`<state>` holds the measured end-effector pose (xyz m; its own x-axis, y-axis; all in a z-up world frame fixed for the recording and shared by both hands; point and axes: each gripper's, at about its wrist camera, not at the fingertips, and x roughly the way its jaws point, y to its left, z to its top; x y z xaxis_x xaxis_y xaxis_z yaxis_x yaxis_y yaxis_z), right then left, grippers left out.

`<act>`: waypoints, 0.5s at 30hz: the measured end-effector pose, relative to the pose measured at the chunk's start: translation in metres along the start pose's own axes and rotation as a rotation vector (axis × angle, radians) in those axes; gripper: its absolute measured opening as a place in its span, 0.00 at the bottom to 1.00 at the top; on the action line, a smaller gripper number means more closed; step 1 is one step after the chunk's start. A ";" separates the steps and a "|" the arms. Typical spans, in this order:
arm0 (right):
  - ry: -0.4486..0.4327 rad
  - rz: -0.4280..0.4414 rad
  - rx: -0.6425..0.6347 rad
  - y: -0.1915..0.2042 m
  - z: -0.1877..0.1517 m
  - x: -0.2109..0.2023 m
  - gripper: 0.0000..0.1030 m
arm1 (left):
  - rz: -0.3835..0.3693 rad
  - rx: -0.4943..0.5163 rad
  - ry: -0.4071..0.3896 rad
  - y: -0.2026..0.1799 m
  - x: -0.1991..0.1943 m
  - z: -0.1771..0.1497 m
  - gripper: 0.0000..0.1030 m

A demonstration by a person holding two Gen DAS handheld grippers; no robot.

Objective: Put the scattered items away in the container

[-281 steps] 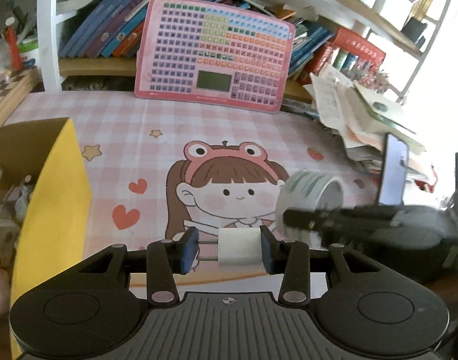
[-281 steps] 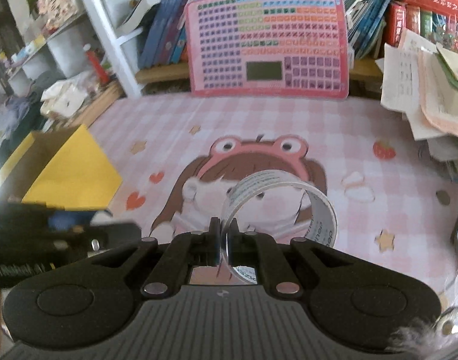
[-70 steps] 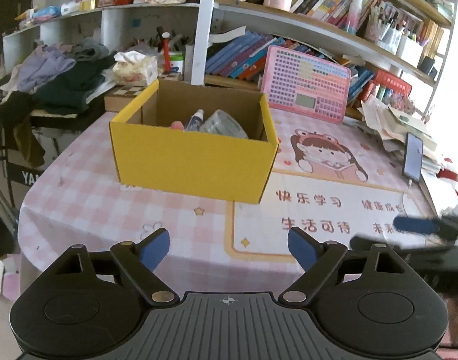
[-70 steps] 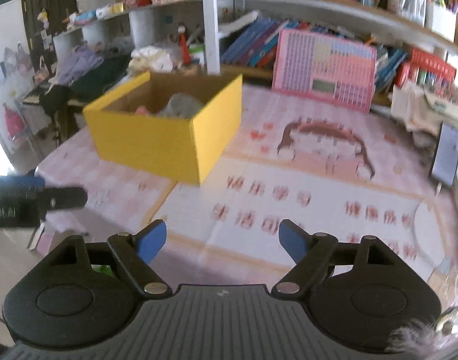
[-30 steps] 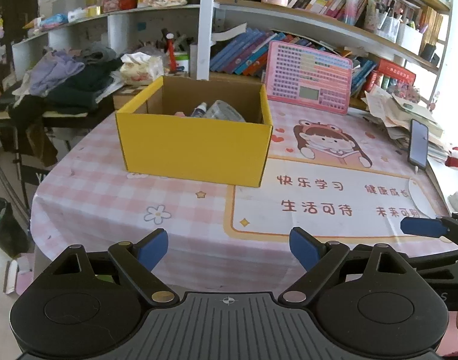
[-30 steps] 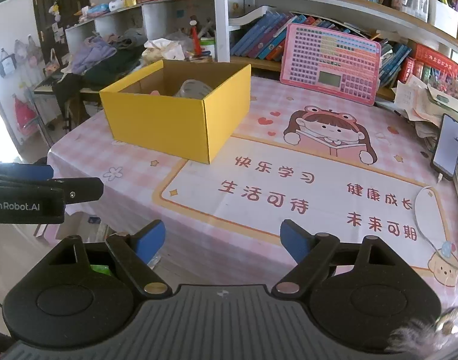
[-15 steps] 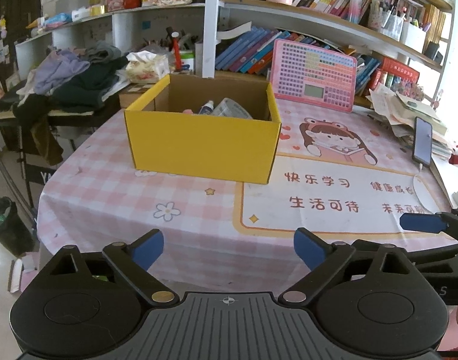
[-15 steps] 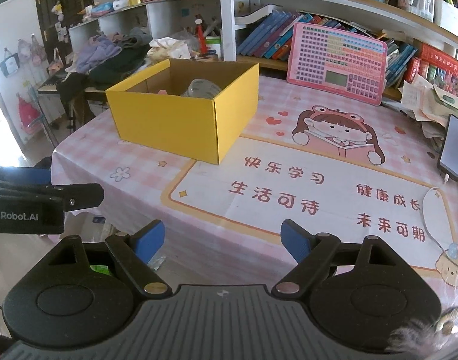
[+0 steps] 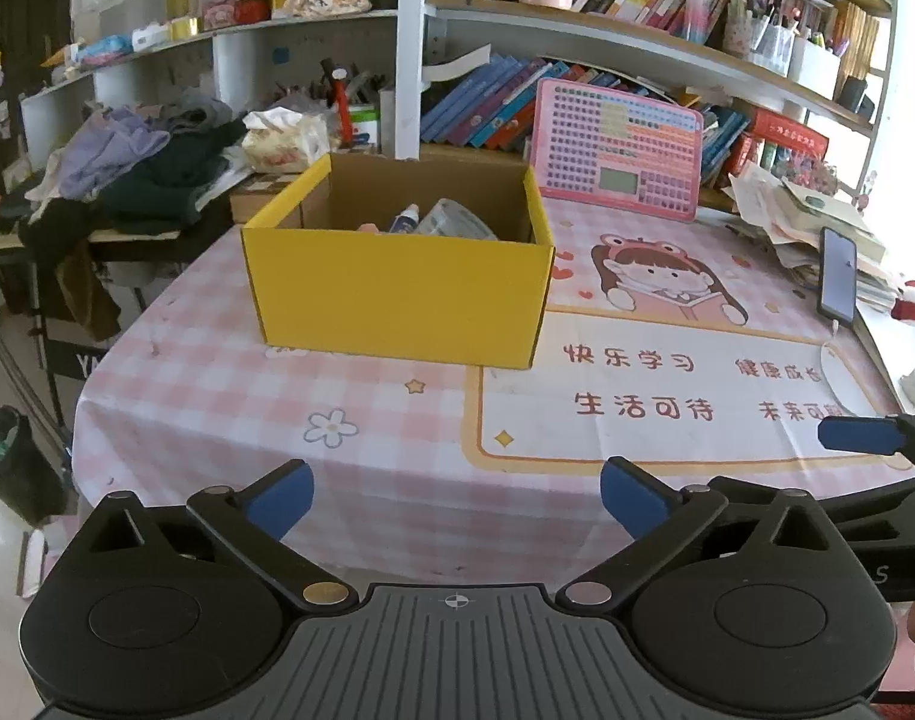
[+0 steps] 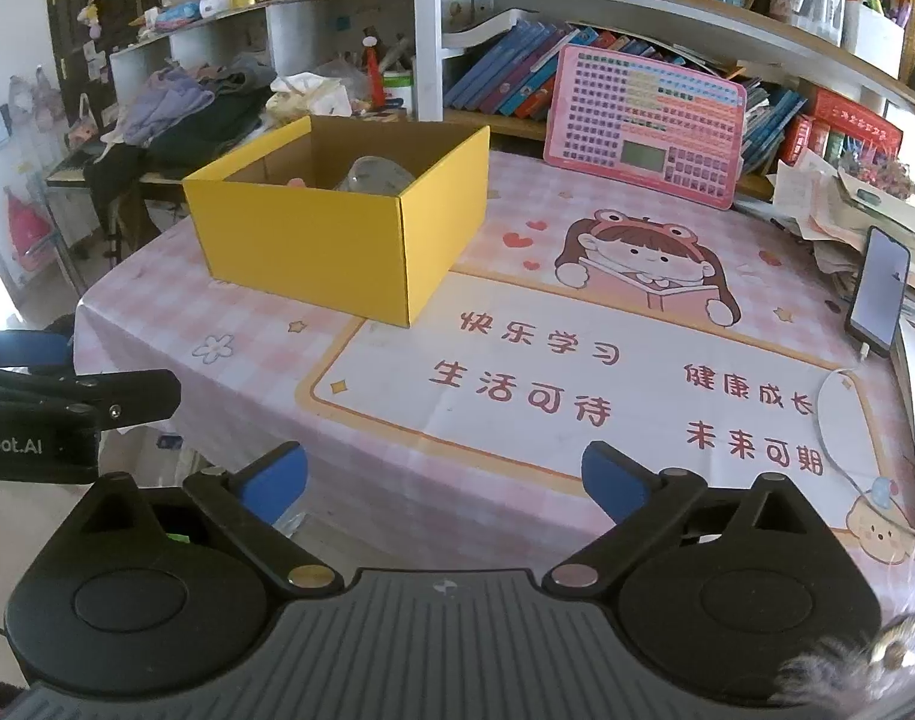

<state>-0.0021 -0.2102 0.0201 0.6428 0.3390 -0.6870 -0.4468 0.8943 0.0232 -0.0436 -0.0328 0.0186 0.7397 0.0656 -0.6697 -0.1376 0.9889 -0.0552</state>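
Box (image 9: 397,294) of yellow card stands open-topped on the desk (image 9: 229,396), on the pink checked cloth, its near right corner just touching the edge of the cartoon mat (image 9: 655,360). Inside, above the front wall, show a small white bottle (image 9: 404,219) with a dark cap, a roll of clear tape (image 9: 454,222) leaning beside it, and a bit of something pink at the left that is too hidden to name. From the right wrist view the box (image 10: 313,246) shows its side wall too, with the tape (image 10: 373,175) poking up near the middle. Both grippers hang over the near edge of the desk, well apart from the box. The left gripper (image 9: 457,495) has its blue fingers (image 9: 280,498) spread wide and widening further, with nothing between them but the cloth beyond. The right gripper (image 10: 445,480) is likewise spread and widening, fingers (image 10: 613,483) bare and gripping nothing. Each gripper shows at the edge of the other's view. A phone (image 9: 838,279) leans upright at the right of the desk, near a heap of papers (image 9: 793,210), and a pink keypad board (image 9: 616,159) leans against the bookshelf behind the box.
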 end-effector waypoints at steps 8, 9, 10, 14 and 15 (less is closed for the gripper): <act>0.013 -0.017 0.010 -0.002 0.000 0.000 0.97 | 0.016 0.022 0.019 -0.001 0.004 0.001 1.00; 0.014 -0.017 0.011 -0.002 0.000 0.001 0.97 | 0.018 0.022 0.023 -0.001 0.005 0.001 1.00; 0.015 -0.018 0.012 -0.002 0.000 0.001 0.97 | 0.021 0.021 0.026 -0.001 0.005 0.001 1.00; 0.017 -0.019 0.010 -0.002 0.001 0.001 0.97 | 0.028 0.017 0.033 0.000 0.008 0.001 1.00; 0.017 -0.022 0.009 -0.002 0.001 0.002 0.97 | 0.033 0.017 0.036 0.000 0.008 0.001 1.00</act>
<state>0.0006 -0.2113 0.0196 0.6417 0.3145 -0.6995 -0.4271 0.9041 0.0148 -0.0370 -0.0326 0.0134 0.7111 0.0934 -0.6968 -0.1496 0.9885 -0.0202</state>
